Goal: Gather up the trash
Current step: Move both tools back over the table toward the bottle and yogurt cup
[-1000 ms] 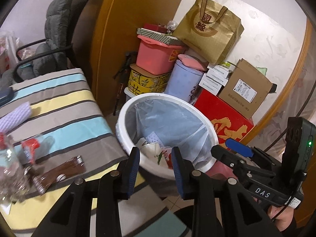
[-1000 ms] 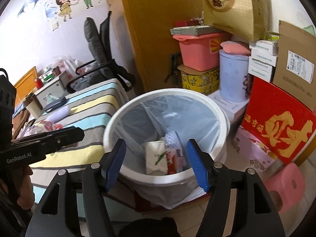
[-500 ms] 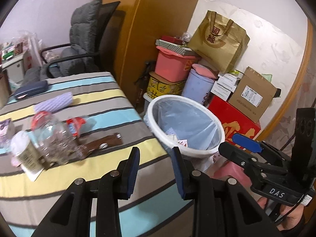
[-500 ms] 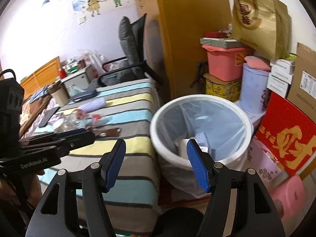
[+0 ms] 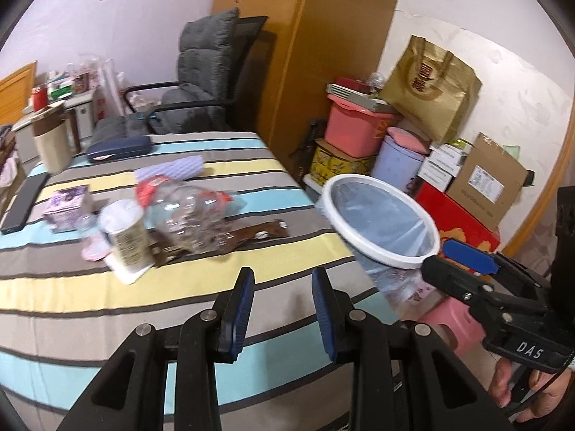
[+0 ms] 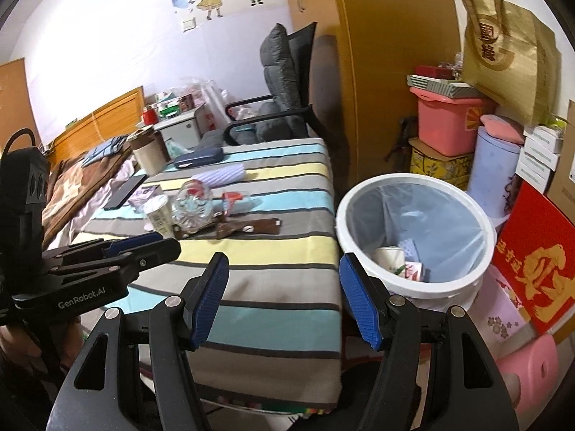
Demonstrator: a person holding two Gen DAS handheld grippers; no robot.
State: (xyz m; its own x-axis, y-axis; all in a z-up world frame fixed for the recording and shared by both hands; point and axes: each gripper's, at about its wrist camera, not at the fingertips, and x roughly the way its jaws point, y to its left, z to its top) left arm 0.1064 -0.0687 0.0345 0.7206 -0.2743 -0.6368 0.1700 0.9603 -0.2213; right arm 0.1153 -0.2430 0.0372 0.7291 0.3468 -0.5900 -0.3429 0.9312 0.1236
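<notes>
A white trash bin (image 6: 413, 237) with a clear liner stands on the floor beside the striped bed (image 6: 273, 251); it also shows in the left wrist view (image 5: 381, 222). It holds some wrappers and paper. On the bed lie a crushed clear plastic bottle (image 5: 190, 215), a brown wrapper (image 5: 248, 235), a paper cup (image 5: 125, 237) and a small purple carton (image 5: 66, 203). My left gripper (image 5: 282, 291) is open and empty above the bed's near edge. My right gripper (image 6: 284, 287) is open and empty, between the bed and the bin.
A phone (image 5: 23, 203), a dark case (image 5: 118, 149) and a purple cloth (image 5: 179, 167) lie farther on the bed. A grey chair (image 5: 201, 82) stands behind. Stacked boxes, a pink tub (image 5: 355, 125) and a gold bag (image 5: 431, 86) fill the corner. A pink stool (image 6: 532, 370) stands by the bin.
Both grippers have pulled back from over the bin and turned left toward the bed. The trash on the bed has come into fuller view. Both stay open and empty.
</notes>
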